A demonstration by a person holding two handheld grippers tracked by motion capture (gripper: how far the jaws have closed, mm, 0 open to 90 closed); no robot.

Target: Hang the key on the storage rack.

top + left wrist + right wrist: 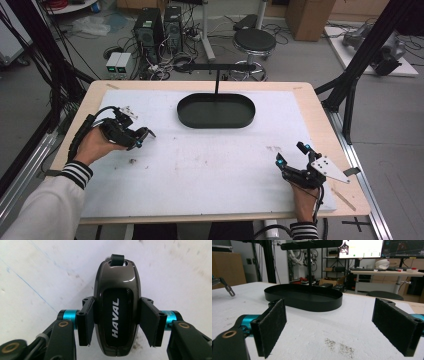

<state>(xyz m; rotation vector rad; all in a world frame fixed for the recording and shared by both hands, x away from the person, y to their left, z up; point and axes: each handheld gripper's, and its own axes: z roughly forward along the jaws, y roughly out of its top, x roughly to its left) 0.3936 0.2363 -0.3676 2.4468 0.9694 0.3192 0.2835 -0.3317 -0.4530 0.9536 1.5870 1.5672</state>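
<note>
A dark glossy car key fob (116,312) marked HAVAL sits between the jaws of my left gripper (116,322), whose pads press on both its sides. It is held just over the white mat. In the high view the left gripper (141,136) is at the mat's left side, pointing right. My right gripper (291,153) rests at the front right of the table. In its own view the right gripper (334,325) is open, with only bare mat between the pads. A black oval tray (216,120) with an upright post and crossbar (216,66) stands at the back middle.
The white mat (200,165) covers most of the wooden table (320,120). A dark smudge (339,346) marks the mat in front of the right gripper. Black frame posts (350,75) flank the table. A stool (254,42) and computer towers (150,30) stand on the floor beyond.
</note>
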